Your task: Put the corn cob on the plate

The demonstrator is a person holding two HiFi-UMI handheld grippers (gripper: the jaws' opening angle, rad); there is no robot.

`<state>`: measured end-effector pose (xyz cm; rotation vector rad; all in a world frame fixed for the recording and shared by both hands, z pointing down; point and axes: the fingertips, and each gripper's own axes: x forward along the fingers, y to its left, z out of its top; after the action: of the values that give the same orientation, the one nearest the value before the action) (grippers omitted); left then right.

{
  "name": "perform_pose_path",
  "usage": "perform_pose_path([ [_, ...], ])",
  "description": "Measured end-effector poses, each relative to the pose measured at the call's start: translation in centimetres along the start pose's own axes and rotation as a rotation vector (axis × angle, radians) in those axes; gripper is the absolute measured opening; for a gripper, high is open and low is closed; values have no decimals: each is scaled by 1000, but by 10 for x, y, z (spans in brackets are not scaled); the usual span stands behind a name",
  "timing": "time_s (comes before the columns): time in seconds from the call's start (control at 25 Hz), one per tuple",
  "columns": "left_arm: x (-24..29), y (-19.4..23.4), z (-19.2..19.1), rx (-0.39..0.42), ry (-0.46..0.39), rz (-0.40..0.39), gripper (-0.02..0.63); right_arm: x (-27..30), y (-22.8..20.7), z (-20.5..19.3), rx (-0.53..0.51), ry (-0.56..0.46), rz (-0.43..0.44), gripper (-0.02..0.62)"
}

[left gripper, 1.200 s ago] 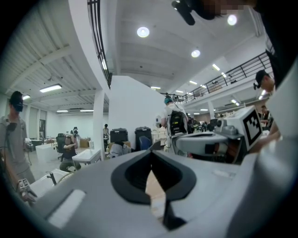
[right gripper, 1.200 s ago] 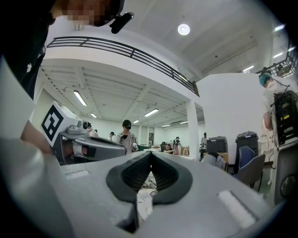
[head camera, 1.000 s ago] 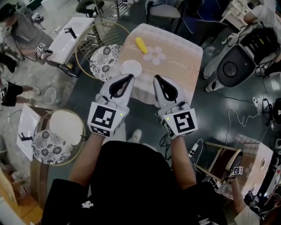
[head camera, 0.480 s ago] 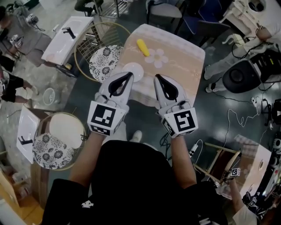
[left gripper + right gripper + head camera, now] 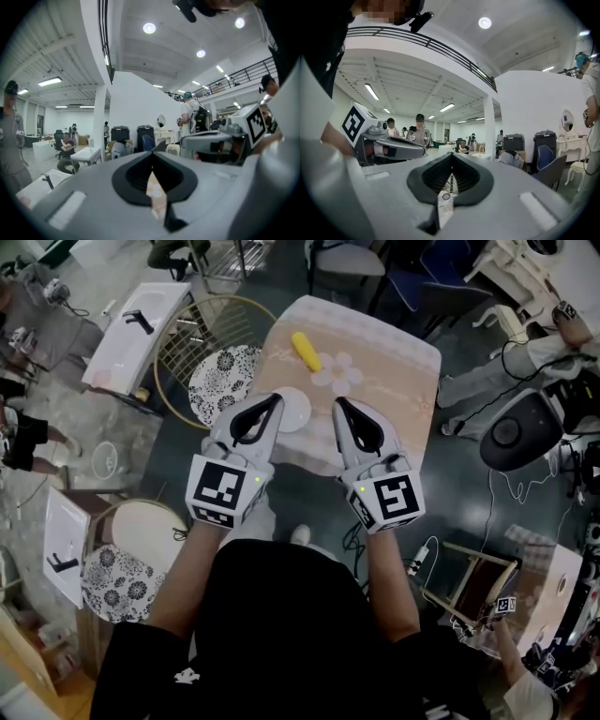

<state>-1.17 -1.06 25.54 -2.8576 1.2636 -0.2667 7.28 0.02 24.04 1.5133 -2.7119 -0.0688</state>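
Note:
The yellow corn cob [image 5: 305,350] lies on the far part of a small table with a pink flower-print cloth [image 5: 384,371]. A white plate [image 5: 291,412] sits near the table's front left edge. My left gripper [image 5: 278,399] is held level just in front of the plate, its jaws shut with nothing between them. My right gripper [image 5: 339,403] hangs beside it over the table's front edge, also shut and empty. In the left gripper view my left gripper [image 5: 152,157] shows closed tips, and so does my right gripper [image 5: 452,157] in the right gripper view.
A gold-rimmed round stool with a floral cushion [image 5: 220,376] stands left of the table, a white basin [image 5: 127,329] beyond it. Another round stool [image 5: 131,540] is at my lower left. People, chairs [image 5: 349,261] and cables [image 5: 511,488] ring the table.
Both grippers have moved forward together toward the table. The plate and corn cob now lie closer to their tips. The jaws stayed shut.

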Motion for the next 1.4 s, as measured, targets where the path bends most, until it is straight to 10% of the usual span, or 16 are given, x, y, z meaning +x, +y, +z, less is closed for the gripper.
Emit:
perform_pose_path([
  [1.4,69,127,-57,-53,64,-228,6,104,-27,-66,46,196,-225,2],
])
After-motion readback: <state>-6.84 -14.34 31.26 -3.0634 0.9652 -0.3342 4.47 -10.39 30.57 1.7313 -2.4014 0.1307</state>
